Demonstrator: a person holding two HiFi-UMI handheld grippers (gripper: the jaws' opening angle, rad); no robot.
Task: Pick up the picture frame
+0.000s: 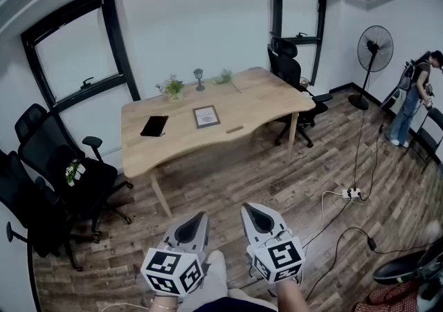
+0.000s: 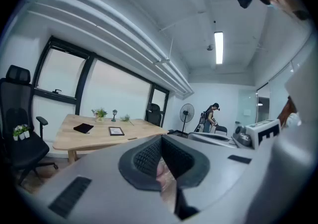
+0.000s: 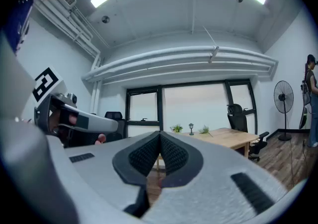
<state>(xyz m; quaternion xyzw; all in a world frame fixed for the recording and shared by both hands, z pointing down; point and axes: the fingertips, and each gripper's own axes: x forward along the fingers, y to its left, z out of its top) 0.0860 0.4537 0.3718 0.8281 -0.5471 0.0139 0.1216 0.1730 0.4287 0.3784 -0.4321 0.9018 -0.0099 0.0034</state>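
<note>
Picture frame (image 1: pixel 206 116): flat on the wooden table (image 1: pixel 263 106), about mid-top, well ahead of both grippers across the floor. Black pad (image 1: pixel 154 126) lies near it on the left, small plants (image 1: pixel 172 87) beyond. Frame is near-square; its slightly longer side seems to run away from the person. Left gripper (image 1: pixel 195 221) and right gripper (image 1: pixel 255 212) are both closed, jaws together on nothing, held low, side by side. Frame sits almost straight ahead of the left gripper, so that one looks better placed. Print inside the frame is too small to read.
</note>
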